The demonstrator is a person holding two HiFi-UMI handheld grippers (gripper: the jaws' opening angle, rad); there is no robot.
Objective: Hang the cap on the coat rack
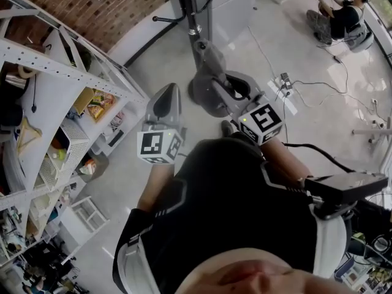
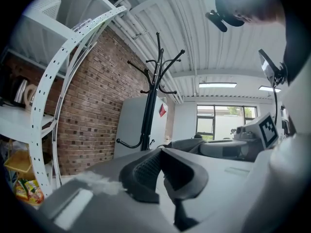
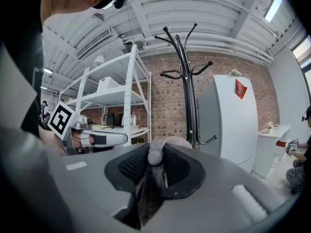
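Bright even daylight, fisheye-warped edges

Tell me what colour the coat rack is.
Black. The coat rack shows best in the right gripper view.

surface: floor [image 1: 306, 41] | standing on it: coat rack [image 1: 195, 5], shelving unit [image 1: 61, 71], cables [image 1: 318, 83]

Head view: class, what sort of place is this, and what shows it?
Probably a workshop or lab: a bare brick wall, white metal storage shelving, and cables trailing across the floor.
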